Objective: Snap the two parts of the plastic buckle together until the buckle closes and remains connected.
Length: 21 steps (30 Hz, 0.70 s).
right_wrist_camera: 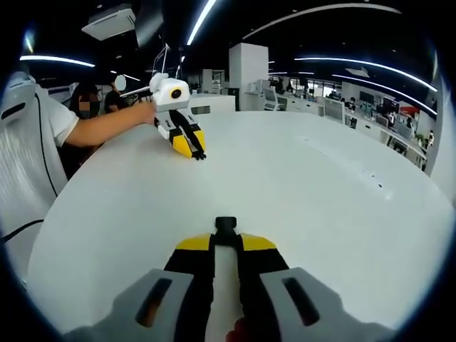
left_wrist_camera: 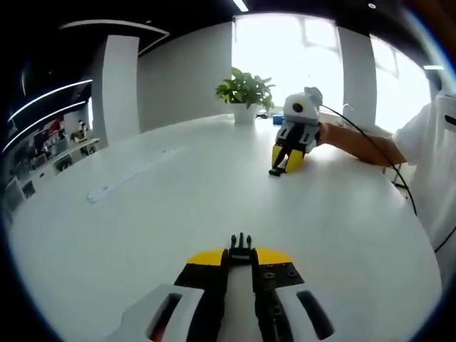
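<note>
On the white table (left_wrist_camera: 142, 214), taken as the landmark, the left gripper (left_wrist_camera: 241, 258) sits low over the near edge in the left gripper view, its yellow-tipped jaws drawn together on the pronged buckle part (left_wrist_camera: 241, 249), whose prongs point out past the tips toward the table's middle. Farther across the table in that view, the right gripper (left_wrist_camera: 287, 162) rests its tips on the surface, a small dark piece pinched at its tips, with a person's forearm (left_wrist_camera: 356, 144) behind it. At the table's far edge stands a white pot (left_wrist_camera: 244, 114), the one container in sight, holding a leafy green plant (left_wrist_camera: 245, 88); a long clear strip (left_wrist_camera: 132, 174) lies on the table left of the pot. The right gripper view adds what the other lacks: the right gripper (right_wrist_camera: 226, 241) with its jaws pressed onto the socket buckle part (right_wrist_camera: 226, 228), a squared black block, and the left gripper (right_wrist_camera: 194, 151) on the table's far left side with a dark piece at its tips, an open office behind.
</note>
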Motion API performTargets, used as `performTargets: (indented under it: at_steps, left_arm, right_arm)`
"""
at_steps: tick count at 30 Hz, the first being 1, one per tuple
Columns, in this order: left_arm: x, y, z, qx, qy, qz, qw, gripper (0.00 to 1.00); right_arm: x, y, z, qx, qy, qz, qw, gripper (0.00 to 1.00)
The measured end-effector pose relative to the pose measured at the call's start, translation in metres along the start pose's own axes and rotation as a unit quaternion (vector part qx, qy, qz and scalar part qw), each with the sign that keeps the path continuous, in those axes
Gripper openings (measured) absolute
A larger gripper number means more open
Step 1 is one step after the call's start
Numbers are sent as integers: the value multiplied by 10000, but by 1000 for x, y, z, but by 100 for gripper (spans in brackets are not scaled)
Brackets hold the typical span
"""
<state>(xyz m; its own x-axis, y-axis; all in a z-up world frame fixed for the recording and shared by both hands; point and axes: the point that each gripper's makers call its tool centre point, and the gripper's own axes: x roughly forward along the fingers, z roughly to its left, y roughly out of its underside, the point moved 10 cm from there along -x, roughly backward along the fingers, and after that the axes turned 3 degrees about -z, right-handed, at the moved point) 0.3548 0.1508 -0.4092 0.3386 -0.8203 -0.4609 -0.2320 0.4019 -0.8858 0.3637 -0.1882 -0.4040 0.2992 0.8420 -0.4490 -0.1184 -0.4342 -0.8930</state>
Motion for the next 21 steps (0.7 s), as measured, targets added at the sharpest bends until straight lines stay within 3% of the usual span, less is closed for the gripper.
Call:
performTargets:
  at_steps: [21]
  left_arm:
    - [-1, 3, -14, 44, 113, -130, 9998, 12]
  right_arm:
    - [1, -2, 3, -17, -33, 13, 10000, 12]
